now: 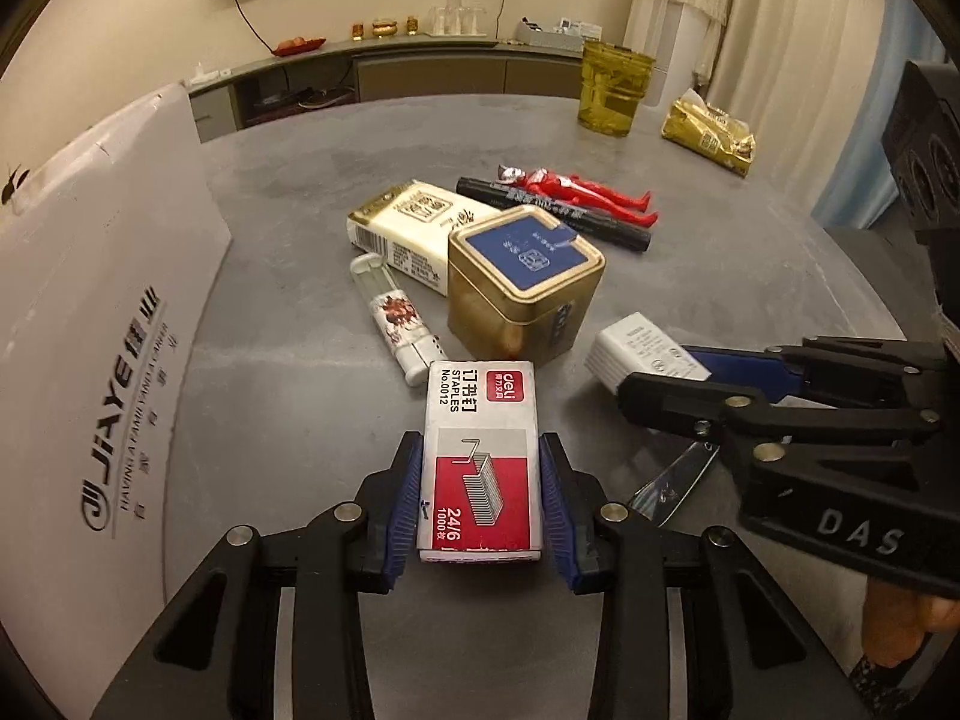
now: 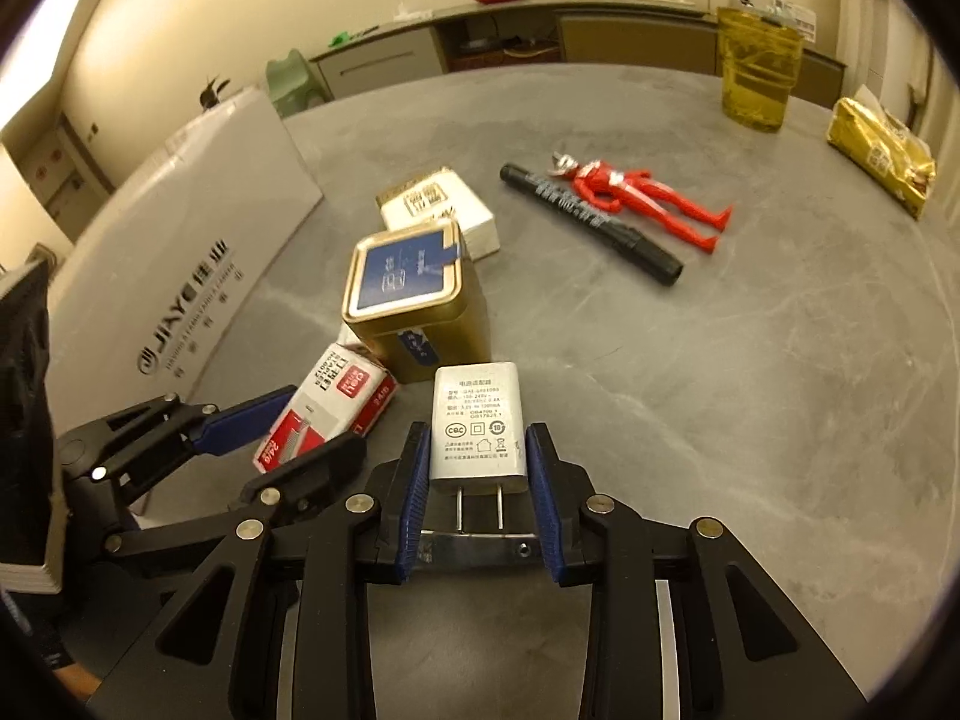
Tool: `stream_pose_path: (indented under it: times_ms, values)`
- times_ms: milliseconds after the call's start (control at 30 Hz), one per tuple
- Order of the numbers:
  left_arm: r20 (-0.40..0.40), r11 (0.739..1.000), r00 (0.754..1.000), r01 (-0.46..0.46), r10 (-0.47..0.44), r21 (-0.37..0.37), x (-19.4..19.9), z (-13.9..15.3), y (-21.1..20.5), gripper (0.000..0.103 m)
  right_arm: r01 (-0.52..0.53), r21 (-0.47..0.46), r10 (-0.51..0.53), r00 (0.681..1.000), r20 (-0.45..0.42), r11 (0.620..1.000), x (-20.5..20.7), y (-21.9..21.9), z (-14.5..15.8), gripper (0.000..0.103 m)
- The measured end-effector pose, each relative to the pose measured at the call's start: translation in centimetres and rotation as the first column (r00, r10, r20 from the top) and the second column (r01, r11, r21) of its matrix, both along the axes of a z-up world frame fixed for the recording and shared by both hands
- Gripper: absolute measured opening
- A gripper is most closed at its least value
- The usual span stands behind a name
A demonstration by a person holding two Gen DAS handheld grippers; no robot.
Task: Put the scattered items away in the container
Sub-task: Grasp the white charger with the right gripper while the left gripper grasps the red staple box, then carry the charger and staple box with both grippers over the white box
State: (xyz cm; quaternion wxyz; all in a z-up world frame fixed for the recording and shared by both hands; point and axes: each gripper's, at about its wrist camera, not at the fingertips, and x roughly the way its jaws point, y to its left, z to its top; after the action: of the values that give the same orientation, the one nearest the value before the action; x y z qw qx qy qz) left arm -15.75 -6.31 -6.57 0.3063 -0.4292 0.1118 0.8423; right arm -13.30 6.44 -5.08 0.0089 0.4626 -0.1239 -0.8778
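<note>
Staple box (image 1: 480,456) clamped left | charger (image 2: 477,426) clamped right | table (image 2: 750,372) open rightward

White box (image 1: 90,312) cut off at left edge, opening unseen.

You look down on grey stone-look table (image 1: 288,420). White cardboard box (image 1: 90,324) sits along its left side. Near middle: gold tin (image 1: 522,288) with blue lid, white tissue pack (image 1: 414,228) just behind it, white lighter (image 1: 396,318) beside both. Farther back, black marker (image 2: 591,222) lies against red toy figure (image 2: 648,195). At far edge, yellow plastic cup (image 2: 756,72) stands upright, gold packet (image 2: 879,156) well right of it.
</note>
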Motion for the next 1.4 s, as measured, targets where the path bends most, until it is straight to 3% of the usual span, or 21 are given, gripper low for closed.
stream_pose_path:
  times_ms: [433, 767, 1400]
  values:
    - [-0.084, 0.999, 0.996, -0.029, 0.033, 0.043, 4.0, 3.3, -2.4, 0.039, -0.056, -0.055, 0.052, 0.996, -0.070, 0.997, 2.6, -1.4, 2.8, 0.033]
    - [-0.078, 0.992, 0.993, -0.078, 0.086, 0.095, 5.7, 6.0, -5.0, 0.039, -0.112, -0.073, 0.103, 0.987, -0.121, 0.991, 3.7, -3.1, 4.4, 0.033]
    - [-0.138, 0.975, 0.980, -0.113, 0.140, 0.192, 7.6, 11.7, -8.3, 0.039, -0.165, -0.093, 0.140, 0.963, -0.230, 0.982, 6.2, -5.4, 8.3, 0.033]
